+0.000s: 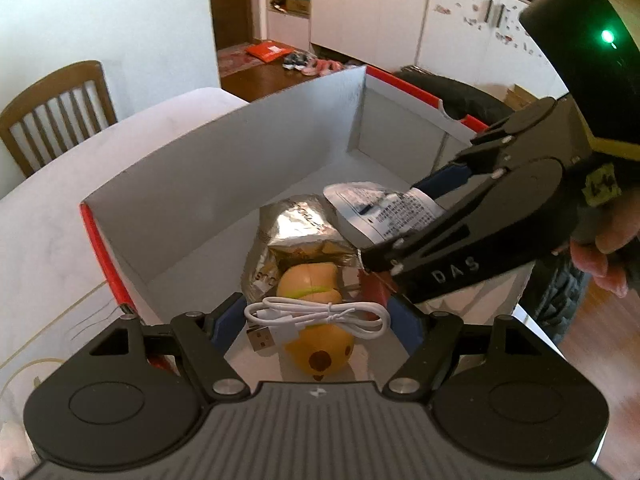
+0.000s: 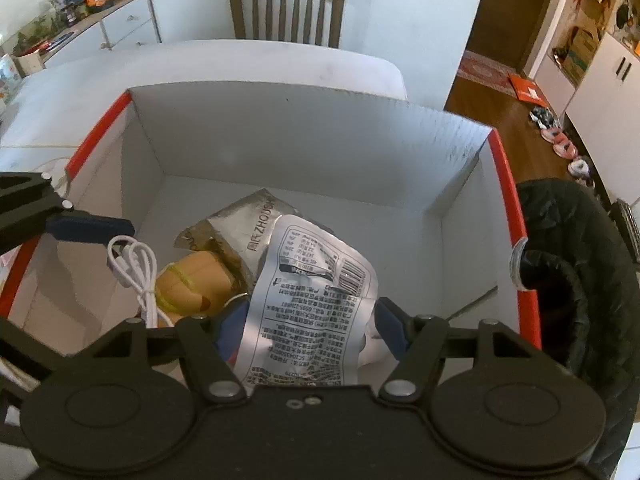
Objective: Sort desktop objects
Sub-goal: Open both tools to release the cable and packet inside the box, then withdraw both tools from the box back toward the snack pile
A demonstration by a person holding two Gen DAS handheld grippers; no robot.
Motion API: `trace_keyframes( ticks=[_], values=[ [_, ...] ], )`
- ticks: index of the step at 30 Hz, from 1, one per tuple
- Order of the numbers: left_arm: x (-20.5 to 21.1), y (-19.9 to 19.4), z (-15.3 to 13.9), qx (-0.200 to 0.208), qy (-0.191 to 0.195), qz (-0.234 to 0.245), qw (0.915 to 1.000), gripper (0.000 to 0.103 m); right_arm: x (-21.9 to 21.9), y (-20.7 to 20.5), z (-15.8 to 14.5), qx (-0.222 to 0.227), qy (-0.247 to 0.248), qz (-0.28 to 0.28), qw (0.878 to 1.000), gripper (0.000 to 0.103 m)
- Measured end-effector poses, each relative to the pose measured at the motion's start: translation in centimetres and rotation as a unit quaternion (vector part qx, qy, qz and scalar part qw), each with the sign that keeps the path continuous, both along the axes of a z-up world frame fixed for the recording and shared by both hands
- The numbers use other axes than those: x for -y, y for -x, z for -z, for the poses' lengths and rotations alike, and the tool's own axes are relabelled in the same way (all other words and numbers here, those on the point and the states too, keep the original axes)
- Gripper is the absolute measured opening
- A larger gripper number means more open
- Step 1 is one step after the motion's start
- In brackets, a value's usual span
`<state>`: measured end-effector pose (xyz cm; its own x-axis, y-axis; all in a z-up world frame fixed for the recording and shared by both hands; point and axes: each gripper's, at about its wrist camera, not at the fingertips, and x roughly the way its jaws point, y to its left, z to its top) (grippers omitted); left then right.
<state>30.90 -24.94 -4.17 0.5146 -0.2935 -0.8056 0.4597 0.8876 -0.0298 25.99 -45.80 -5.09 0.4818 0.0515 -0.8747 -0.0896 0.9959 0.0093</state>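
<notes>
While both grippers hang over the box:
Left gripper: clamps white cable.
Right gripper: clamps printed pouch.
Done: foil bag, yellow toy inside.
Left: release both, I judge.

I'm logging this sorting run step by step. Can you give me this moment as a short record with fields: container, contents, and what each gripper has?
container: white cardboard box with red edges, on a white table
contents: foil snack bag, yellow toy
left gripper: closed on a coiled white USB cable, over the toy
right gripper: closed on a white printed packet, inside the box
background: wooden chair behind the table
</notes>
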Motion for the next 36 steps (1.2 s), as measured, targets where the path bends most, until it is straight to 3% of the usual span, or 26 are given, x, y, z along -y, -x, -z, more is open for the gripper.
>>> trace_keyframes(
  ticks=[12, 16, 18, 36],
  values=[
    [0.1, 0.6, -0.3, 0.008, 0.003, -0.002, 1.0000, 0.077, 1.0, 0.2, -0.7, 0.013, -0.024, 0.016, 0.999, 0.078],
    [-0.3, 1.1, -0.6, 0.010, 0.022, -0.005, 0.9997, 0.078, 1.3, 0.7, -1.7, 0.022, -0.033, 0.022, 0.999, 0.080],
    [-0.5, 1.5, -0.8, 0.015, 0.026, -0.008, 0.9995, 0.086, 1.6, 1.0, -2.3, 0.028, -0.039, 0.024, 0.999, 0.081],
    [-4.0, 5.3, -4.4, 0.063, 0.082, -0.031, 0.9942, 0.086, 0.4, 4.6, -6.2, 0.078, -0.059, 0.006, 0.995, 0.089]
  ],
)
